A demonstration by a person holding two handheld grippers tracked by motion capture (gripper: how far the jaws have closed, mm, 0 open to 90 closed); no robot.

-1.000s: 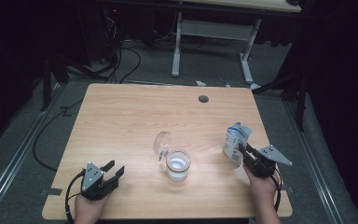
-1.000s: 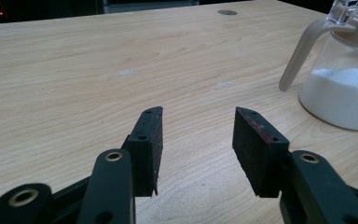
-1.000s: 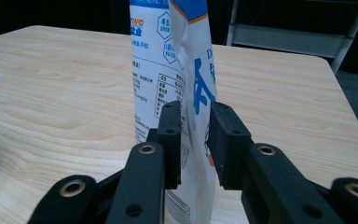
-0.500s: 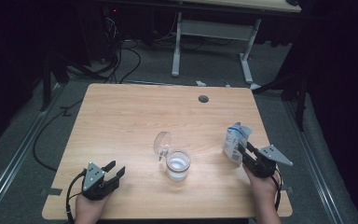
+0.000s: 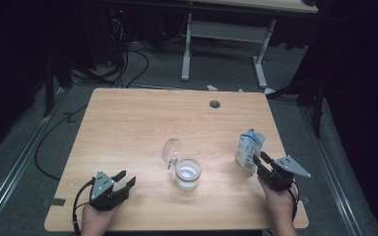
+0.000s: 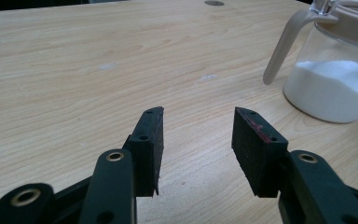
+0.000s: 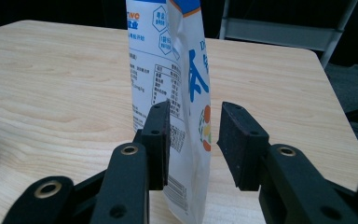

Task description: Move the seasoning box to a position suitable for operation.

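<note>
A white and blue printed bag [image 5: 248, 147] stands upright near the table's right edge. My right gripper [image 5: 259, 158] reaches it from the near side, and its jaws have just been opening. In the right gripper view the bag [image 7: 168, 46] stands between the pads of the right gripper [image 7: 193, 109]: the left pad lies close against it and the right pad stands apart. A glass jar [image 5: 187, 174] of white powder sits at the table's middle, its lid [image 5: 171, 150] tipped up. My left gripper [image 5: 127, 177] rests open at the front left with nothing between its pads [image 6: 151, 135]; the jar [image 6: 331, 88] stands to its right.
The wooden table [image 5: 138, 123] has a round cable hole [image 5: 215, 104] near its far edge. Beyond it are a dark floor with cables [image 5: 128, 64] and the white legs of another desk [image 5: 187, 49].
</note>
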